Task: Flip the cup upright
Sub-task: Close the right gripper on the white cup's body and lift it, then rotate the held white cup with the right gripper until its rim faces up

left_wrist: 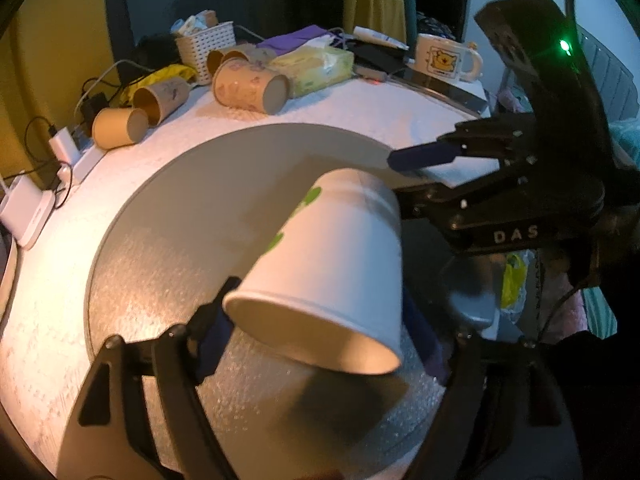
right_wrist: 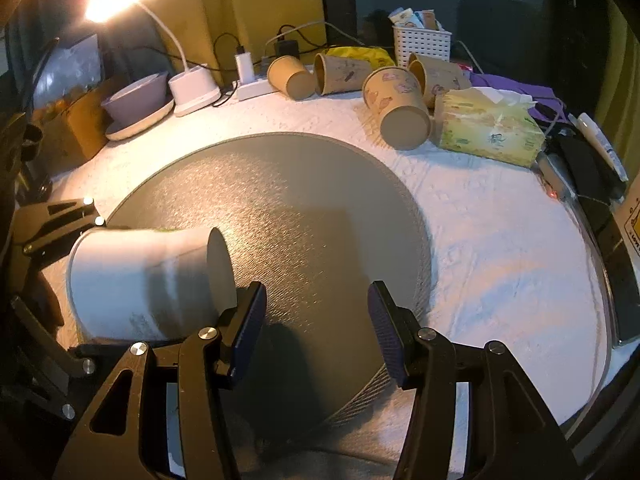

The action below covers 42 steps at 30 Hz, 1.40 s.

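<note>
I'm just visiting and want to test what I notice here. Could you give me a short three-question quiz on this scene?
1. True or false: the white cup stands upright on the grey mat.
2. Which claw grips the white cup: A) the left claw, B) the right claw, C) neither?
3. Fill in: the brown paper cups at the back of the table lie on their ____.

Key: 1 false, it is held tilted with its mouth toward the left camera. 2 A. 3 sides.
</note>
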### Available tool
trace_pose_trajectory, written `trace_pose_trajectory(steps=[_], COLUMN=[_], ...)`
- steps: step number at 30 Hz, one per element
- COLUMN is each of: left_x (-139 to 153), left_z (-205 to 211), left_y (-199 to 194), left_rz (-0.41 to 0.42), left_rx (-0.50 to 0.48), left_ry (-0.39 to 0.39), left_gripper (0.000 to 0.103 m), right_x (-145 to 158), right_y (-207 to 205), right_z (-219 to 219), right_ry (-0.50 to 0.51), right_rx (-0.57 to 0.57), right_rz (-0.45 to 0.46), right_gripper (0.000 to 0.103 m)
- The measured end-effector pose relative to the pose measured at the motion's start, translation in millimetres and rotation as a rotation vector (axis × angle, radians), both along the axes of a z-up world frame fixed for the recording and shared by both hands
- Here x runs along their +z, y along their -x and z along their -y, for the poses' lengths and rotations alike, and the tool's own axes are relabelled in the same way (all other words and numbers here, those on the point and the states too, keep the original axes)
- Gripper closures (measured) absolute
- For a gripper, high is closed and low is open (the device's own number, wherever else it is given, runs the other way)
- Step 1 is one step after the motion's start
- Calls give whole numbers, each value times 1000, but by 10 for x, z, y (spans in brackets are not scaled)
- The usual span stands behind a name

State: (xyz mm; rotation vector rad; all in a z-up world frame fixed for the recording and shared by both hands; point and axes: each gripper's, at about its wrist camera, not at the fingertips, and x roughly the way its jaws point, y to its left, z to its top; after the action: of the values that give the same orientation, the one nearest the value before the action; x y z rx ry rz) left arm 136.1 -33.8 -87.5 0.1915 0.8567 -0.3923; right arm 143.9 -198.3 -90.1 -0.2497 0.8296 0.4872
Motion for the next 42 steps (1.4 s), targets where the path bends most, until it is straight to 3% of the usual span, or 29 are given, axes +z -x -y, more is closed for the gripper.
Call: trace_pose_trajectory(steps=[12,21,24,34,42], left_x=[86,63,75,119,90], left_z=[-355,-634,-764,-1091,-1363], left_y=[336,568,629,751,841], left_rz=[4,-8,3,40,55], left_rx=[169,312,366,484,538], left_ry=[35,91,111,173,243], left_gripper=[22,22,22,22,22], right_x=[59,192,253,412,320], right_y=[228,366,442,486,311], right_z=[-194,-383,-473,-908,-1408], right_ry=[0,59,95,196,253], right_rx=[80,208,266,438,533], right_rz=[-3,-16,-16,-17,-146], right_gripper=[47,47,31,29,29])
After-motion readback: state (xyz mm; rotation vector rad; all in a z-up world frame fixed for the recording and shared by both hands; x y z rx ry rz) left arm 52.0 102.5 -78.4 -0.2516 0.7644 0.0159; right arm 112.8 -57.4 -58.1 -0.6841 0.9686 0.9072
